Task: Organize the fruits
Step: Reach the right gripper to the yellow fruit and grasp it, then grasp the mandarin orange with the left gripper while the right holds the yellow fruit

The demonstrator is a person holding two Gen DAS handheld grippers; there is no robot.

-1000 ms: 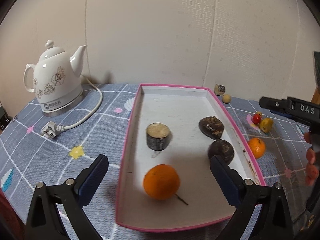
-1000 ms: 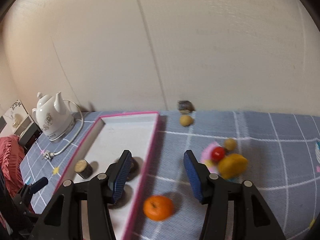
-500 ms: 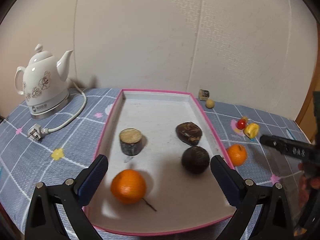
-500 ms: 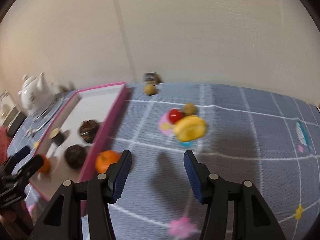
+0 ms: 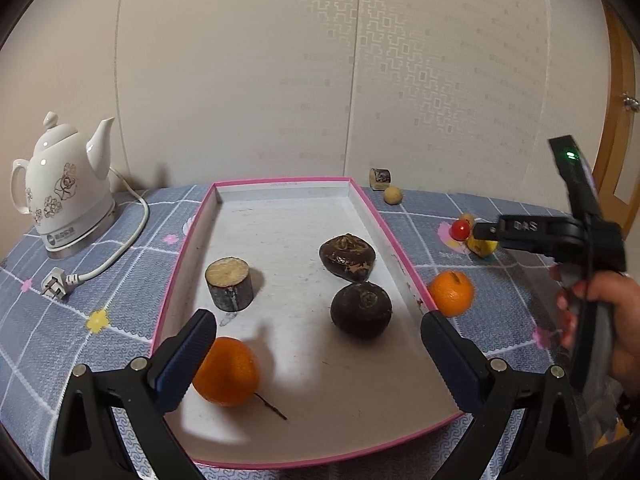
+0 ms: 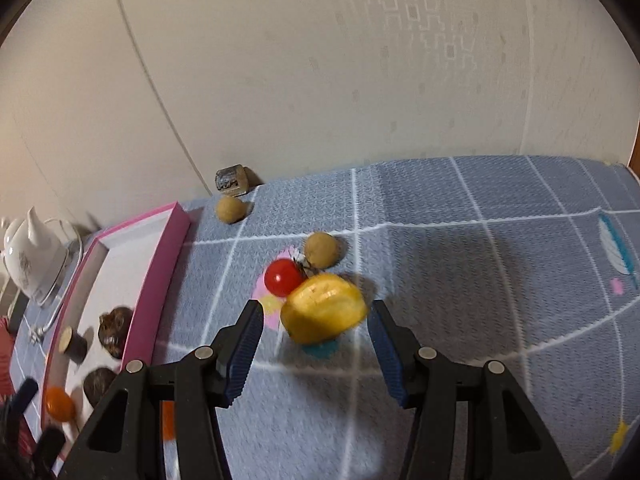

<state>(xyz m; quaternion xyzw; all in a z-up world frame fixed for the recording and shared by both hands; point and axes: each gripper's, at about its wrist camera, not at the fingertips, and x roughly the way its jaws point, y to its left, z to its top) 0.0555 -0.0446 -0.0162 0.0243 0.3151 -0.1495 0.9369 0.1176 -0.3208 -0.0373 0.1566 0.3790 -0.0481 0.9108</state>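
A pink-rimmed tray holds an orange, two dark brown fruits and a cut cane stub. My left gripper is open above the tray's near end, its left pad beside the orange. A second orange lies on the cloth right of the tray. My right gripper is open, its pads on either side of a yellow fruit without touching it. A red cherry tomato and a tan round fruit sit just behind the yellow fruit.
A white kettle with cord and plug stands left of the tray. Another tan fruit and a small cane stub lie by the wall. The blue checked cloth stretches to the right.
My right gripper has swung right, away from the tray and the loose orange, and closed in around the yellow fruit. My left gripper has drifted slightly right over the tray.
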